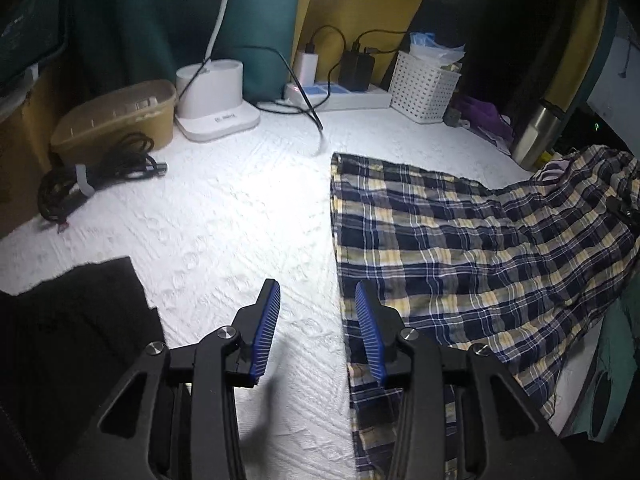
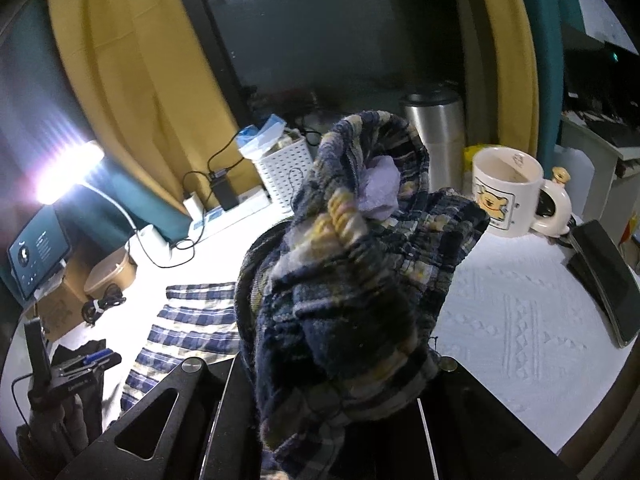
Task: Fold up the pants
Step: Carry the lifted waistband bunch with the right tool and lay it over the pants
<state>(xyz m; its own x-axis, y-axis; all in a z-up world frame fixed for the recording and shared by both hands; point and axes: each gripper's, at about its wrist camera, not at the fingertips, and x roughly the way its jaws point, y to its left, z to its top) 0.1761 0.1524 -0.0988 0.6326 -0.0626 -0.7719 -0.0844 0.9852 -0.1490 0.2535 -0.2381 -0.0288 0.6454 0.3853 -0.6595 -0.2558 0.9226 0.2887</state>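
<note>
A white textured cover [image 1: 224, 208] spreads across the whole work surface, brightly lit at its middle; on it the plaid pants [image 1: 452, 240] lie in a long band on the right side of the left wrist view, the near and middle part flat, the far right end rising off the cover; in the right wrist view that raised end is a bunched wad of waistband fabric close before the lens, a pale lilac label showing in its folds. The right gripper [image 2: 340, 364] is clenched on this bunch, its fingertips buried in the cloth. The left gripper [image 1: 318, 332] hangs over the left edge of the pants with its blue-padded fingers [image 1: 266, 332] parted; nothing sits between them, one finger over bare cover and the other over plaid. A dark garment [image 1: 76, 336] lies at the near left; a tan tub [image 1: 116, 116] sits far left, with a coiled black cable [image 1: 96, 180] just in front of it; the white lamp base [image 1: 216, 100] stands just right of the tub; a power strip [image 1: 340, 96] and a white basket [image 1: 424, 86] line the far edge; a steel flask [image 2: 436, 140] and a cream mug [image 2: 508, 196] stand at the far right.
</note>
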